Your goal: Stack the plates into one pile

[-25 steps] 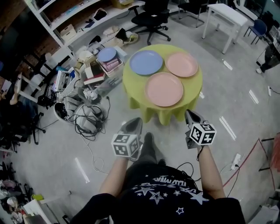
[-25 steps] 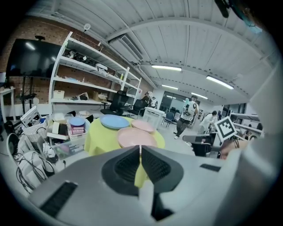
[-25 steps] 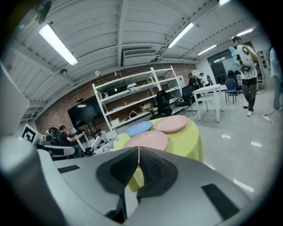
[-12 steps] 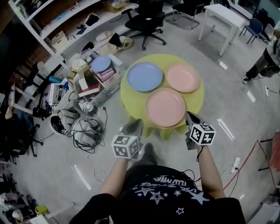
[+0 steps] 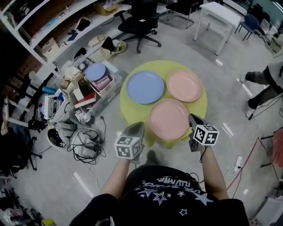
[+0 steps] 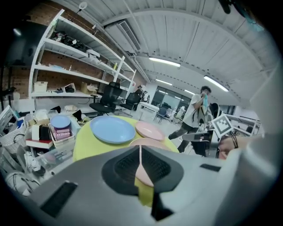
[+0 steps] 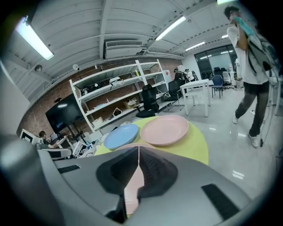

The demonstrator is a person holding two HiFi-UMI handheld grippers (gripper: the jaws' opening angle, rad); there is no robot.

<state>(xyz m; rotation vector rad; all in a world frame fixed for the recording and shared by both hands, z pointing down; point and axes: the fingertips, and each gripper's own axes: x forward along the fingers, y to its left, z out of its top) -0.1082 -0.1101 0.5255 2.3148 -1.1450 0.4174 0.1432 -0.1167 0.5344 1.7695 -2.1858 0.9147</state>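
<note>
A round table with a yellow-green cloth (image 5: 132, 106) carries three plates lying apart. A blue plate (image 5: 145, 87) is at the far left, one pink plate (image 5: 184, 85) at the far right and another pink plate (image 5: 169, 119) nearest me. My left gripper (image 5: 136, 126) is shut and empty at the table's near left edge. My right gripper (image 5: 193, 118) is also shut and empty, just right of the near pink plate. The left gripper view shows the blue plate (image 6: 112, 129) and the far pink plate (image 6: 149, 130) beyond the left gripper (image 6: 140, 149). The right gripper (image 7: 138, 151) faces the blue plate (image 7: 120, 135) and the far pink plate (image 7: 164, 129).
Boxes, cables and a crate with a blue disc on top (image 5: 95, 72) crowd the floor left of the table. An office chair (image 5: 135, 22) and a white table (image 5: 219, 13) stand behind. A person (image 5: 265, 75) stands at the right, and shelves (image 5: 53, 26) line the far left.
I have come closer to the table: it has slid down the head view. Both grippers, still shut, now reach its near edge. A person has come into view at the right.
</note>
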